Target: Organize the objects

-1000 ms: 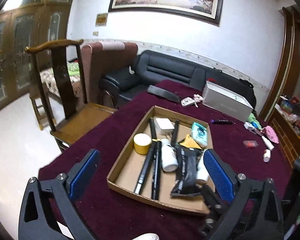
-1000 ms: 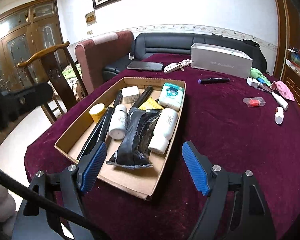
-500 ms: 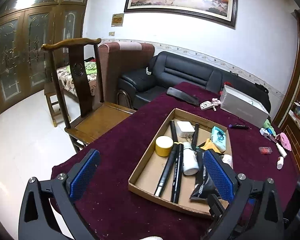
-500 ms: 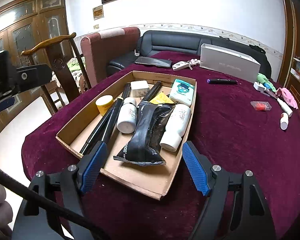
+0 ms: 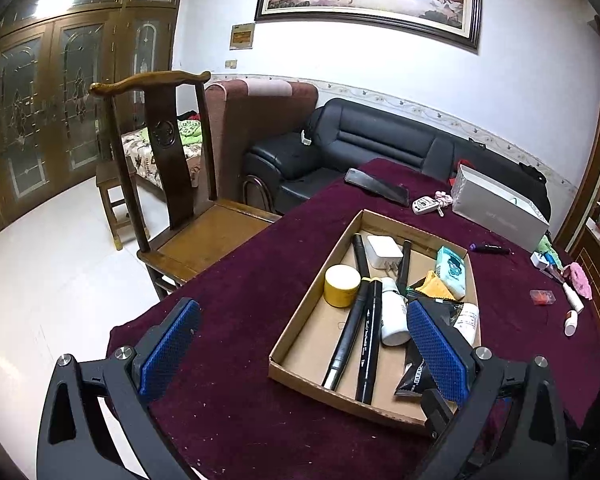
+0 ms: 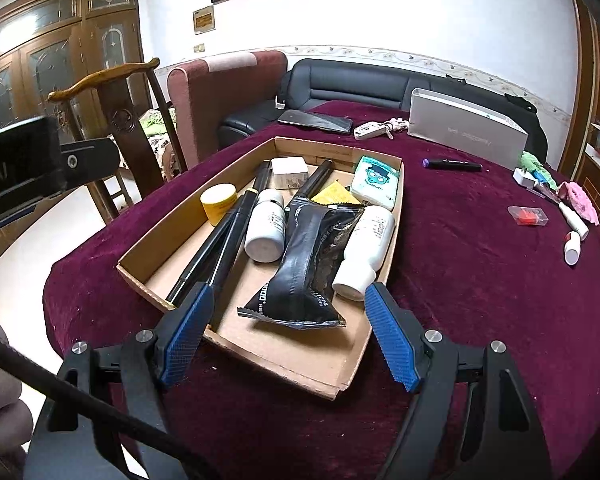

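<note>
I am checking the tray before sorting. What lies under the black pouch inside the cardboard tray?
The black pouch rests on the cardboard tray floor, its edge against a white bottle. Anything beneath it is covered.

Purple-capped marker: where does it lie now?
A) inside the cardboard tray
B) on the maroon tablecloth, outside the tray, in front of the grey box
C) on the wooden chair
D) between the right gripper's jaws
B: the purple-capped marker lies flat on the maroon tablecloth, beyond the cardboard tray and just in front of the grey box.
</note>
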